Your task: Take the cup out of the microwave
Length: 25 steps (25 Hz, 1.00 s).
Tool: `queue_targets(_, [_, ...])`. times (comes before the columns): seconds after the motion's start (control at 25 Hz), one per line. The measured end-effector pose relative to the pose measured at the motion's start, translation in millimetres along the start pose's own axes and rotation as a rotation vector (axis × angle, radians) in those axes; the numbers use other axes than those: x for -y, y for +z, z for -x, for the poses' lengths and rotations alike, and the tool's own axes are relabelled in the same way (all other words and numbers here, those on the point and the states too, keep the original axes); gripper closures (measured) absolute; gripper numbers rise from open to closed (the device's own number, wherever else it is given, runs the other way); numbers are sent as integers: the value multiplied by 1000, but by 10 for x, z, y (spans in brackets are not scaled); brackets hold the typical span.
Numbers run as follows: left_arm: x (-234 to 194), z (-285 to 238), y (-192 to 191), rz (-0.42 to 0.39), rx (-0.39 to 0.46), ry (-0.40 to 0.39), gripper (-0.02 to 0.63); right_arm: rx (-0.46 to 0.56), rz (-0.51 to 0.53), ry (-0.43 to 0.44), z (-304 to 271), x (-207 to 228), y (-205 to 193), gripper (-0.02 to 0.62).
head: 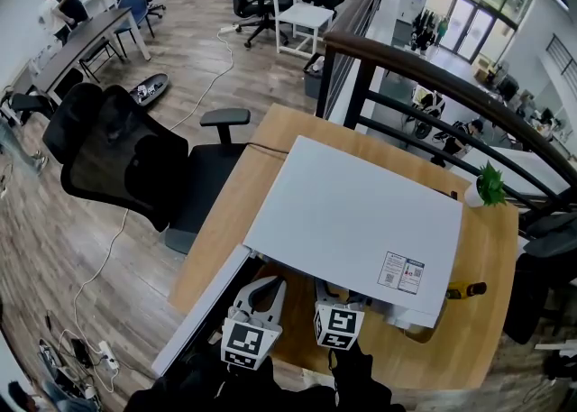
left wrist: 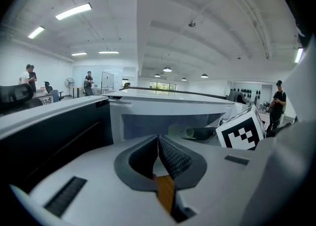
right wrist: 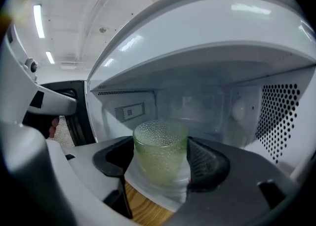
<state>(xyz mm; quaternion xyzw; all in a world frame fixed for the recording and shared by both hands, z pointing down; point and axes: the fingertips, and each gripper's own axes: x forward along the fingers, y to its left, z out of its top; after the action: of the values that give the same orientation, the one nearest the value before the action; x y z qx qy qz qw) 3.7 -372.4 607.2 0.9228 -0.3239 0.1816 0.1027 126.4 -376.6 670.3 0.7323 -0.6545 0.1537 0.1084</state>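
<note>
- An open office; a light wooden table (head: 270, 135) carries a white box-shaped microwave (head: 361, 212).
- Left claw (left wrist: 158, 143), at 7 o'clock of the microwave: pinched together, empty.
- Right claw (right wrist: 162, 163), at 6 o'clock, grips the pale green dimpled glass cup (right wrist: 159, 141), upright at the cavity's front edge.

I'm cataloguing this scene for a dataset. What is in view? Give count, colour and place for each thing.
microwave: one, white, on the table, door open at its left
cup: one, green dimpled glass, upright at the front of the microwave's cavity
table: one, light wood, under the microwave
office chair: one, black, left of the table
potted plant: one, green in a white pot, at the table's far right corner
left gripper: one, white, jaws together with nothing between them, in front of the open microwave
right gripper: one, white, jaws closed on the cup
</note>
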Motion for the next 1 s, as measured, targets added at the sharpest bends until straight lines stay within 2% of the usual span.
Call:
queue_targets(0.36, [6, 91, 41, -1, 12, 30, 578, 15, 5, 27, 126, -37, 71, 250])
queue_targets(1.0, [276, 781, 89, 13, 60, 128, 578, 47, 52, 144, 756, -352, 201, 252])
